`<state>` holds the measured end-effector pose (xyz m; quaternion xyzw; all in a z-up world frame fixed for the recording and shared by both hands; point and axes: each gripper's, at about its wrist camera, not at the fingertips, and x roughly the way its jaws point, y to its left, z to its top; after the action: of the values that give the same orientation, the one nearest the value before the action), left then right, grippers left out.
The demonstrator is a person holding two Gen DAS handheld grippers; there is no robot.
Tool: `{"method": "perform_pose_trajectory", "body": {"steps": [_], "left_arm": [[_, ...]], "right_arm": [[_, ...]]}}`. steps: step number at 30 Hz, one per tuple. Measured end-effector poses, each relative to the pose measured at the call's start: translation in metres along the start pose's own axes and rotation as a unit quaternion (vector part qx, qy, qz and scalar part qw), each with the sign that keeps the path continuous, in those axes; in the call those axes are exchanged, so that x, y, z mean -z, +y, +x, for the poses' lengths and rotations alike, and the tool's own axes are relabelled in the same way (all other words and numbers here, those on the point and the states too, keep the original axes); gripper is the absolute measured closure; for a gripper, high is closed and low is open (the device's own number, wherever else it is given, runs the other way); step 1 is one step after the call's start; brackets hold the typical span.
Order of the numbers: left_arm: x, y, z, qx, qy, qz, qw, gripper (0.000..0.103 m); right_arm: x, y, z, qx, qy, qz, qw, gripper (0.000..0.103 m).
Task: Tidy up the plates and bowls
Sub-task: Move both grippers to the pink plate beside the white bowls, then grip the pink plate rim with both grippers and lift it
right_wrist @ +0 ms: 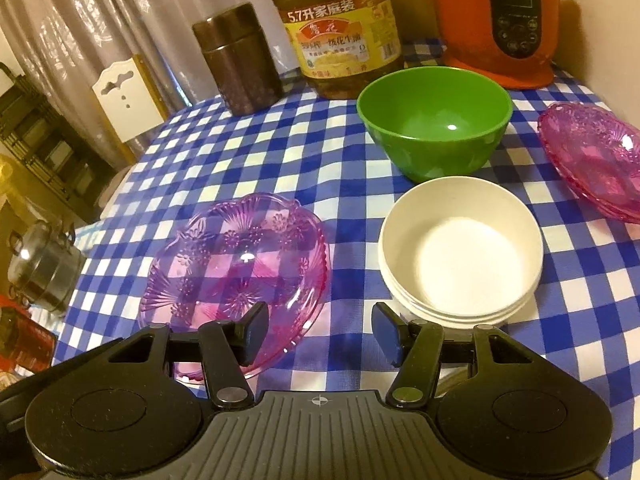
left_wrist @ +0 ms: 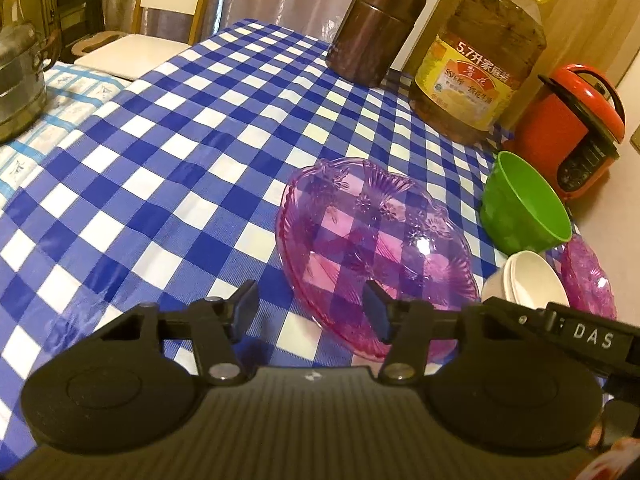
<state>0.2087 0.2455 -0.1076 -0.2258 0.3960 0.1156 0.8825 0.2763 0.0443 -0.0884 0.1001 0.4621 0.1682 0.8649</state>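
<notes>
The transparent pink plastic plate with pressed flower pattern (right_wrist: 236, 264) lies alone on the blue-and-white checked table (right_wrist: 304, 168), left of the stack of white bowls (right_wrist: 460, 248). It looks light, stiff and rather slippery, so you should take it by the scalloped rim. Your left gripper (left_wrist: 312, 312) and your right gripper (right_wrist: 320, 332) both hover low over the near edge, jaws spread, holding nothing.

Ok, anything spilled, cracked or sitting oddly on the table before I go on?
Nothing spilled or visibly damaged. One pink plate lies alone on the checked cloth, apart from the other pink plates stacked at the far right. The white bowls are nested; the green bowl stands upright by itself.
</notes>
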Motion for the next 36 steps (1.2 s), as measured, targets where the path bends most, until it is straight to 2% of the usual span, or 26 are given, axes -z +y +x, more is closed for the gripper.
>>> {"method": "perform_pose_trajectory", "body": {"steps": [13, 17, 21, 26, 29, 32, 36], "left_arm": [[-0.003, 0.007, 0.022, -0.011, 0.001, 0.004, 0.9999, 0.075], [-0.005, 0.007, 0.024, -0.014, -0.004, 0.007, 0.9999, 0.085], [-0.006, 0.008, 0.025, -0.012, -0.008, 0.007, 0.9999, 0.091], [-0.005, 0.005, 0.025, -0.014, -0.012, 0.014, 0.9997, 0.092], [-0.005, 0.006, 0.025, -0.013, -0.013, 0.014, 0.9997, 0.092], [-0.005, 0.005, 0.024, -0.012, -0.014, 0.016, 0.9997, 0.092], [-0.003, 0.004, 0.019, -0.011, -0.016, 0.017, 0.9997, 0.091]], "right_arm": [[-0.002, 0.006, 0.029, 0.012, 0.023, -0.016, 1.000, 0.046], [-0.003, 0.007, 0.036, 0.014, 0.029, -0.018, 0.999, 0.054], [-0.005, 0.007, 0.041, 0.016, 0.032, -0.020, 0.999, 0.060], [-0.004, 0.009, 0.046, 0.018, 0.041, -0.028, 0.999, 0.065], [-0.003, 0.008, 0.048, 0.016, 0.046, -0.029, 0.998, 0.072], [-0.003, 0.010, 0.047, 0.011, 0.045, -0.033, 0.998, 0.084], [-0.001, 0.010, 0.043, 0.005, 0.043, -0.031, 0.999, 0.086]]}}
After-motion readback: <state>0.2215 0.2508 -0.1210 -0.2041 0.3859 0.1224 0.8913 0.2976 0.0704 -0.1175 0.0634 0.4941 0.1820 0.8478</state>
